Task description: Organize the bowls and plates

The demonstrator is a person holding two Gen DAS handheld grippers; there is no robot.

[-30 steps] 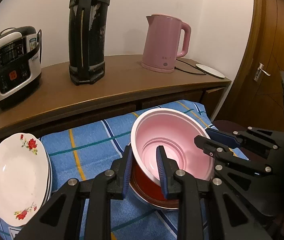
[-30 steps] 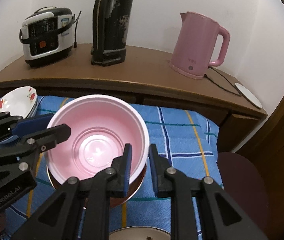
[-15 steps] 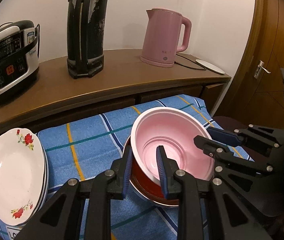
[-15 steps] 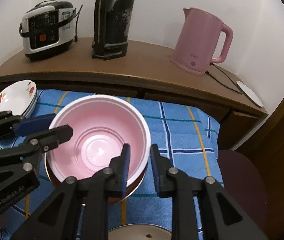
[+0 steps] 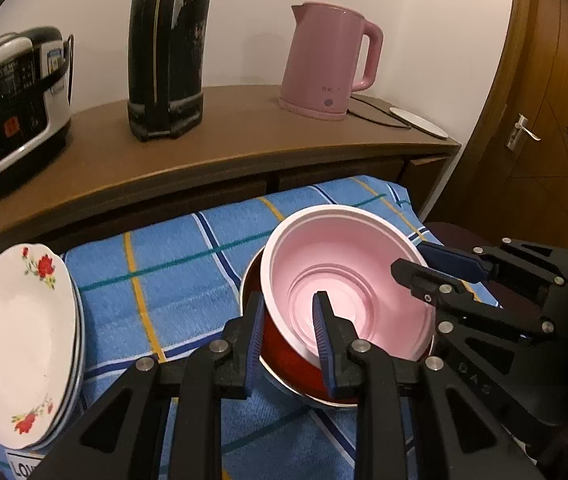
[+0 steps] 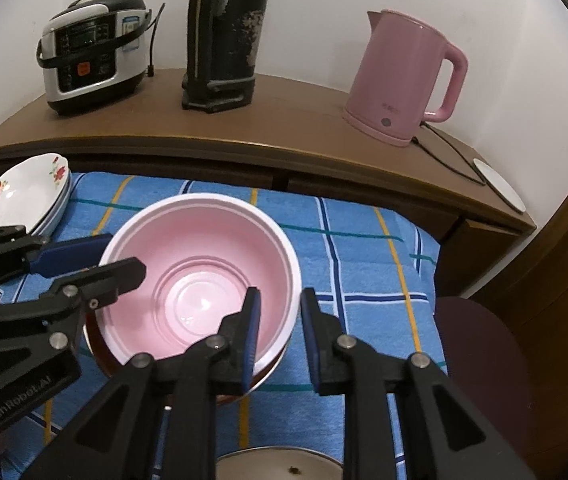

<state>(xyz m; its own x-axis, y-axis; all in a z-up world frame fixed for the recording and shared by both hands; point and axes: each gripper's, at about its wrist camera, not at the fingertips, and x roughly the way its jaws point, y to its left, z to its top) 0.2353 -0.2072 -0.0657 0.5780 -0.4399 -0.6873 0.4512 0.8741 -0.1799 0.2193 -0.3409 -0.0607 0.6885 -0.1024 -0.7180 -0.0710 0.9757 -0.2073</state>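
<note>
Pink plastic fills the middle of the left wrist view: the pink bowl (image 5: pixel 348 284) sits nested in a red bowl (image 5: pixel 284 344) on the blue checked cloth (image 5: pixel 172 280). The left gripper (image 5: pixel 289 338) pinches the bowl's near wall, one finger inside, one outside. The right gripper (image 5: pixel 424 266) clamps the far-right rim. A stack of flowered plates (image 5: pixel 16 344) lies at the cloth's left edge, with bare cloth between it and the bowls. Behind runs the wooden counter (image 5: pixel 244 136), its edge just past the cloth

From the right wrist view, the right gripper (image 6: pixel 278 332) nips the bowl's (image 6: pixel 200 272) right rim, which sits close to the cloth's (image 6: pixel 364 264) open right half. The left gripper (image 6: pixel 122 258) grips the opposite rim. The plates (image 6: pixel 24 196) sit back-left. A metal rim (image 6: pixel 280 464) shows at the bottom edge
</note>
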